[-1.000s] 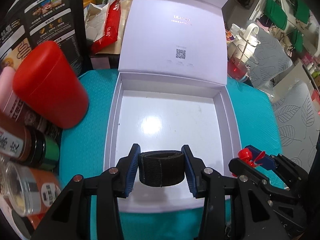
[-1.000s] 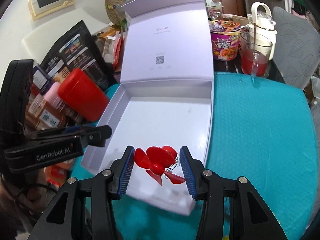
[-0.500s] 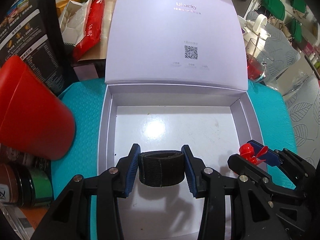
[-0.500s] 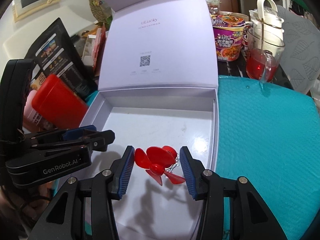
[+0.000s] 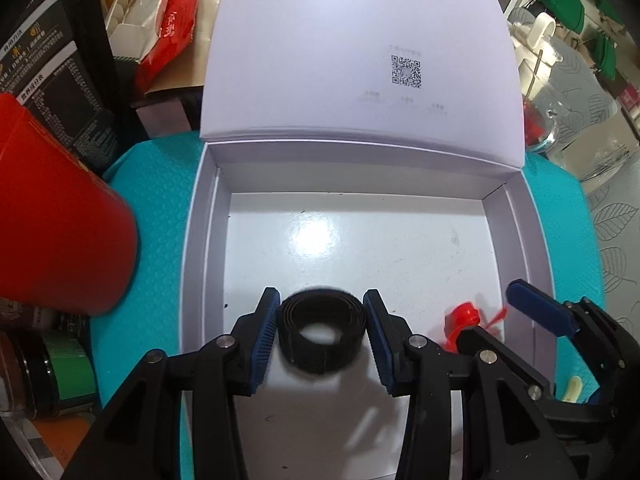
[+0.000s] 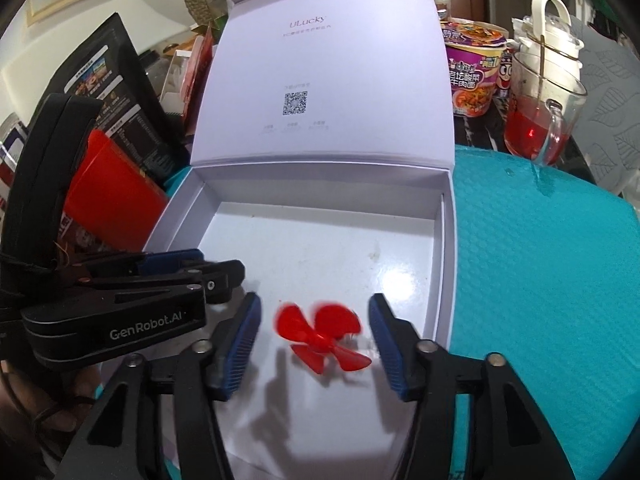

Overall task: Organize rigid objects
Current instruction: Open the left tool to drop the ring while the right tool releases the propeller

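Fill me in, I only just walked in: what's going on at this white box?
A person is packing small items into the open white box with two handheld grippers. The left gripper is shut on a black strap roll just above the box floor. The right gripper has just been opening; the red propeller sits blurred between its fingers, clear of both pads.

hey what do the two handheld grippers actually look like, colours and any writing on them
Both are matte black plastic with angular, cut-out finger arms and small silver pivot screws. The left gripper and the right gripper each carry ribbed blue pads on the inner faces of their fingers. White "GenRobot.AI" lettering runs along the left gripper's side, seen from the right wrist. No cables show.
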